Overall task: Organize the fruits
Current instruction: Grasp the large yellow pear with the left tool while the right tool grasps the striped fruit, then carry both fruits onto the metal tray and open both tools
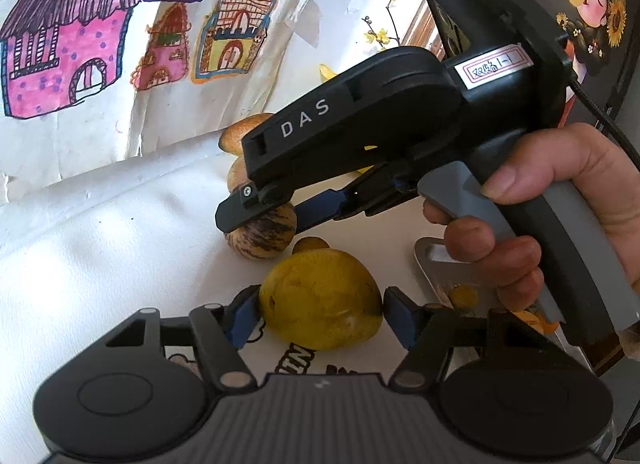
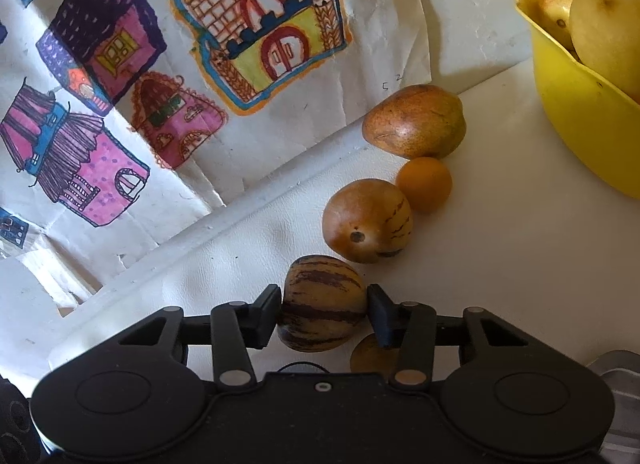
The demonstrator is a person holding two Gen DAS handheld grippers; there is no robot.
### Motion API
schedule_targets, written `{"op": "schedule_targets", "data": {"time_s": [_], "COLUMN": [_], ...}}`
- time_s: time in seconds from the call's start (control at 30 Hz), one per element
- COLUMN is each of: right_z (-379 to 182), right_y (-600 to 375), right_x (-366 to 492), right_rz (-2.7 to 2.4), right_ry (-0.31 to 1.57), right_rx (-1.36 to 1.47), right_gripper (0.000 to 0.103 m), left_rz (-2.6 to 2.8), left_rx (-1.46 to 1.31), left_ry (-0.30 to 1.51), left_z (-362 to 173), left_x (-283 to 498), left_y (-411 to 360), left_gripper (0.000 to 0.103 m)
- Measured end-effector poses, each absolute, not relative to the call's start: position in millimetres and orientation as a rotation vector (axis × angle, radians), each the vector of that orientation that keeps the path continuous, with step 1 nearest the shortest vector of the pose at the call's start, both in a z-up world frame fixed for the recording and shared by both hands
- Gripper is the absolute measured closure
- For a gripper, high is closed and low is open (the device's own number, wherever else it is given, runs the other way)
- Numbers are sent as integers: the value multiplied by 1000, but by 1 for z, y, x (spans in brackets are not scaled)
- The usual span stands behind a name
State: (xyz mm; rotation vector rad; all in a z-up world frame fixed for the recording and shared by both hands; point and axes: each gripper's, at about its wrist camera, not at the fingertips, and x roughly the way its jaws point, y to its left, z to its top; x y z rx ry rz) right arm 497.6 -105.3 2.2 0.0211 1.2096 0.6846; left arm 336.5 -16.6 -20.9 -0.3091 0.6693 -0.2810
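Step now: both claws are at the fruit at once, so this looks like the picking-up part of sorting.
Right claw: the right gripper [image 2: 323,314] sits low in the middle of its view. It is pinched onto the striped fruit [image 2: 322,302], one pad touching each side.
Same fruit from the other side: the striped fruit [image 1: 262,234] shows in the middle of the left view, under the black tip of the right gripper [image 1: 260,220].
Left claw: the left gripper [image 1: 320,314] is at the bottom middle of its view. Its blue pads [image 1: 242,318] sit on both sides of the big yellow fruit [image 1: 320,300]. The left pad touches it. I cannot tell if the right pad does too, so I cannot tell if it is held.
Other fruit: a brown fruit [image 2: 367,221], a small orange one [image 2: 425,183] and a brown pear-shaped one [image 2: 414,120] lie in a row toward the upper right.
Bowl: the yellow bowl [image 2: 576,112] is at the upper right, already holding pale fruit.
Table: the white table [image 2: 500,244] is under it all.
Next move, my guess: lift the striped fruit straight up, clear of the brown fruit just beside it, and carry it toward the bowl without squeezing too hard.
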Motion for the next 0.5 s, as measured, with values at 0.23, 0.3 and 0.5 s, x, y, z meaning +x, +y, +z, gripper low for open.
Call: {"op": "schedule_targets", "data": {"time_s": [0.23, 0.3, 0.5], "right_z": [1, 0, 0], "right_y": [-109, -111, -119], "right_x": [494, 494, 490], "right_rz": [679, 667, 645], "right_ry": [1197, 1187, 1170], "right_rx": [42, 53, 70], "right_gripper": [55, 56, 56], "left_rz": [-255, -262, -277], "left_rx": [-261, -260, -248], "left_ry": [639, 645, 658], "left_z": [-21, -19, -17], "left_x": [328, 327, 321], "left_y": [-29, -29, -25], "left_gripper": [34, 34, 35]}}
